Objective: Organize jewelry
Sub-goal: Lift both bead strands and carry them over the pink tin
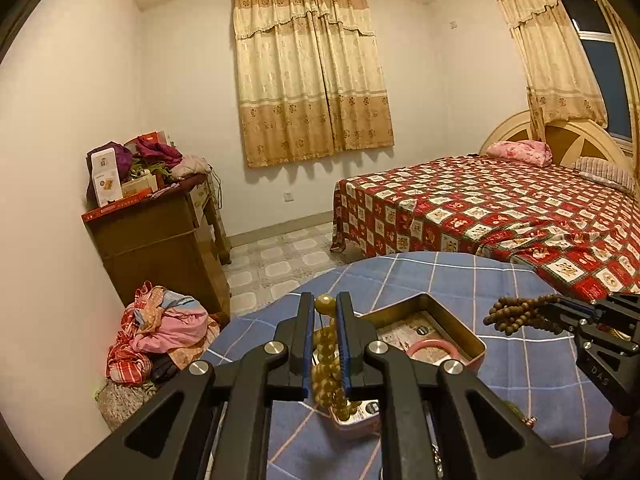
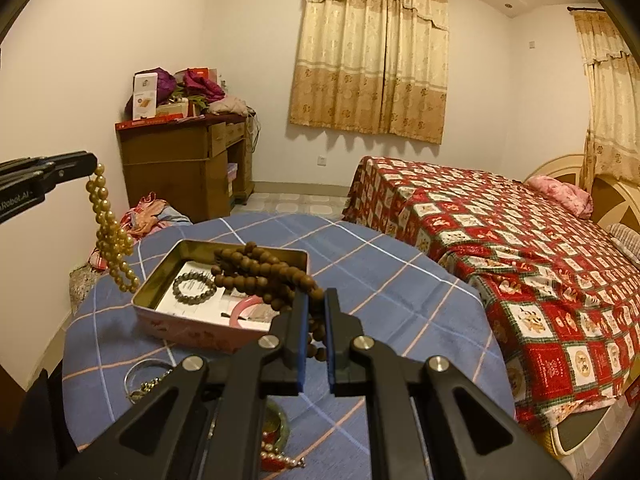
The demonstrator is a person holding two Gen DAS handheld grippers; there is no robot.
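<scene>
Pink bangle [image 1: 434, 350]: in the tin [image 1: 452, 322], lower arc hidden behind the left gripper's linkage. Gold bead strand [image 1: 326, 368]: lower loops partly masked by the left fingers [image 1: 306, 336]; in the right wrist view its top end vanishes into the gripper at 9 o'clock. Brown bead strand [image 2: 264, 272]: tail concealed between the right fingers [image 2: 300, 332]. Clear ring and chain pieces [image 2: 146, 380] on the table [image 2: 400, 280]: at 7 o'clock, partly covered by linkage, kind unreadable. Red-and-green item with pearls [image 2: 276, 444]: at 6 o'clock, mostly hidden. Printed paper [image 2: 192, 296] in the tin: text too small. Bed [image 2: 520, 248]: cut off at 3 o'clock.
</scene>
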